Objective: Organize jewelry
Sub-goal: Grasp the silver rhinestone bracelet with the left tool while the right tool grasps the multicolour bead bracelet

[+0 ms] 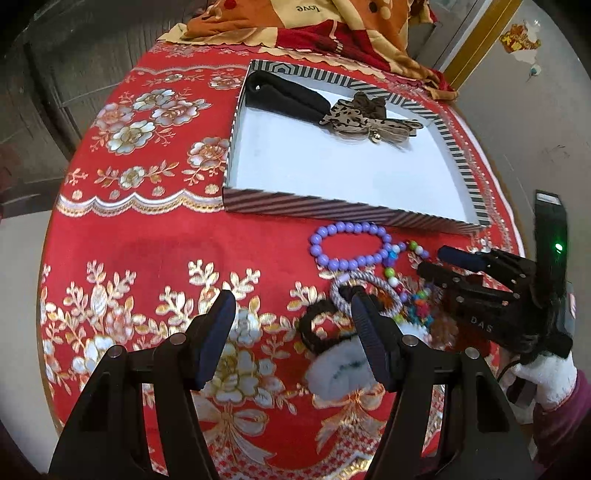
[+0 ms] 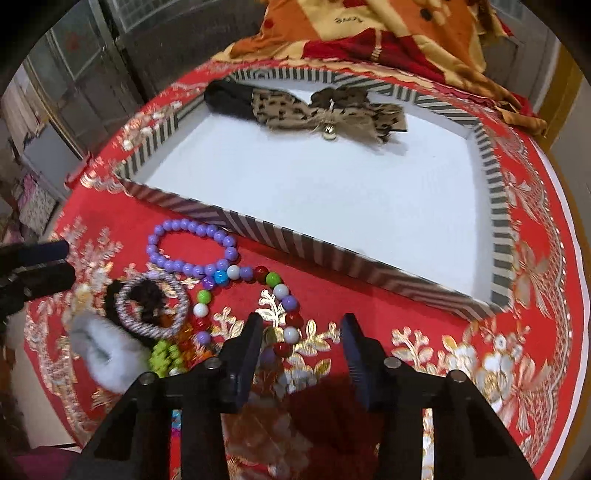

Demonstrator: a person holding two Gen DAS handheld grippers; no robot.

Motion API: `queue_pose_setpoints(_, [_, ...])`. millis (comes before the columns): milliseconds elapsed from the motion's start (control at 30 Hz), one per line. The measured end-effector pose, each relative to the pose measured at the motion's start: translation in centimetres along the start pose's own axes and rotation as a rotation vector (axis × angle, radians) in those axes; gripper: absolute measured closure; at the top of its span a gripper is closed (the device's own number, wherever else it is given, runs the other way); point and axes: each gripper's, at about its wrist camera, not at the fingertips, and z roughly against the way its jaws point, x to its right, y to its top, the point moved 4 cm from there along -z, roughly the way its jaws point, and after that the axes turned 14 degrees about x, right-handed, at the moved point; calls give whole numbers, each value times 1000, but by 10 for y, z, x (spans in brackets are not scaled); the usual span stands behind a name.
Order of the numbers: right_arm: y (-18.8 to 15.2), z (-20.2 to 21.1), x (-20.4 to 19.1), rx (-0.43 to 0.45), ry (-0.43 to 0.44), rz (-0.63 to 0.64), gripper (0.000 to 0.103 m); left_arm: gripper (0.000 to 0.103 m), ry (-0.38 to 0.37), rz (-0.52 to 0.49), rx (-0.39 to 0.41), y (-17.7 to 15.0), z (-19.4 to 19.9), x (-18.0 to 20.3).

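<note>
Both my tools, left tool (image 1: 291,332) and right tool (image 2: 301,343), gape empty; the tangled multicoloured bead strand (image 2: 284,295) could drag the purple bead bracelet (image 2: 192,247) along.

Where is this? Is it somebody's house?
Probably a home, yes. A table wears a red tablecloth with gold and silver flowers, a patterned blanket is heaped at the far end, and a striped box sits beside a purple bead bracelet and hair ties.
</note>
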Motion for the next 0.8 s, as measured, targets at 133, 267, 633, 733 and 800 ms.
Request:
queue_pose_setpoints(133, [4,-4,-2,-6,-10,42,76,38,3,-16,-27,7,-15,5])
queue_pose_setpoints(267, [5,-4,-2,-5,-4,56,80,38,17,-13,-47,11,-20,1])
queue_pose_setpoints(633, [-16,11,25,-12,-28,42,94,38,-128,158,-264,11,-25,1])
queue_pose_setpoints(733, [-19,13,29,-11,-12,13,94,38,-170,240,-308,17,-23,5])
queue_pose_setpoints(800, [-19,12,29,-7,-8,6,94,38,-182,271,-330,20,-20,10])
